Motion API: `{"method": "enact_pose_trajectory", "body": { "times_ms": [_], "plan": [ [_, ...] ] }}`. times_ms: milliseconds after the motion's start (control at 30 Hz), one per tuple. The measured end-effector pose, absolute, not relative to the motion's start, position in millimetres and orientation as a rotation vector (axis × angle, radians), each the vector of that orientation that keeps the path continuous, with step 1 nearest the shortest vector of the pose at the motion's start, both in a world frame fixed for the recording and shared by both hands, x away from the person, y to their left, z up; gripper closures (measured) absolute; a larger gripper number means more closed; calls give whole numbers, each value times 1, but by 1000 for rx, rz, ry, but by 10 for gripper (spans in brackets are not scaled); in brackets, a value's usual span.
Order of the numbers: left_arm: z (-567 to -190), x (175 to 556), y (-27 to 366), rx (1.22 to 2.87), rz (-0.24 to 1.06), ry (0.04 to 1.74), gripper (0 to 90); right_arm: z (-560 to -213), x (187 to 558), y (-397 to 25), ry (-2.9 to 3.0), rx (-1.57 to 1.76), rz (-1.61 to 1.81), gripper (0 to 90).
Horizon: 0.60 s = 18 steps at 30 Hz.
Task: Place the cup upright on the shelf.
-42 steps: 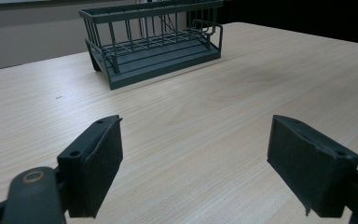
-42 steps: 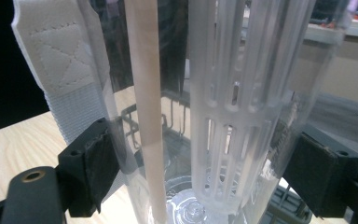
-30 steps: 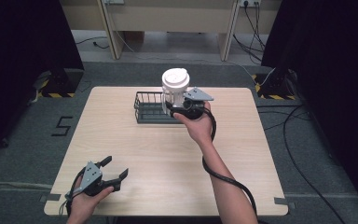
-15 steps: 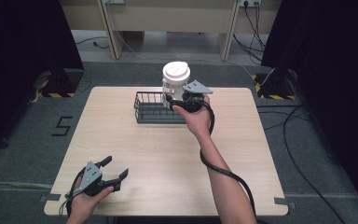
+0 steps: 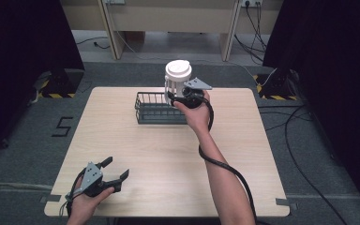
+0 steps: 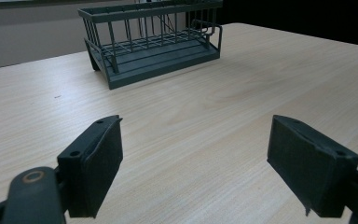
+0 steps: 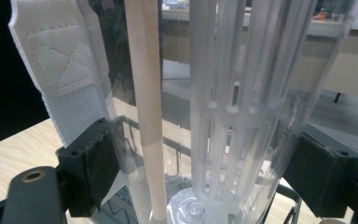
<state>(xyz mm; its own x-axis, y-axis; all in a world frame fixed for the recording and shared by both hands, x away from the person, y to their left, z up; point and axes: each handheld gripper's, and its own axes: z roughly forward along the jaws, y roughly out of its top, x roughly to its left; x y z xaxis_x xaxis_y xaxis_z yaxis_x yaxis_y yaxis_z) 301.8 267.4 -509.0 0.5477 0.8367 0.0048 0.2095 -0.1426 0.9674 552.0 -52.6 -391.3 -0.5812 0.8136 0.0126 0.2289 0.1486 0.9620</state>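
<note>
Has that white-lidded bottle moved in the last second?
Yes. The bottle, clamped in the right gripper, has shifted slightly toward the far table edge, above the wire basket's right end.

In the right gripper view the bottle runs off the top edge, so its lid is cut away, and its base is cropped at the bottom. The white strap is cut off at the top too. Through the clear wall the rack shows as a few blurred wires.

In the high view the right gripper and hand cover the bottle's lower part and the rack's right end; whether the bottle touches the rack cannot be told. The left hand is cropped by the bottom edge.

In the left gripper view the rack's top rim is cut by the upper edge.
</note>
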Motion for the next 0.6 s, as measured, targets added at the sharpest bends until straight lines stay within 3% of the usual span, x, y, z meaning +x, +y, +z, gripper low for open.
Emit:
{"method": "enact_pose_trajectory", "body": {
  "times_ms": [600],
  "plan": [
    [-509, 302, 267, 1661, 691, 893, 175, -397, 575, -48, 1887, 1056, 1410, 185]
  ]
}}
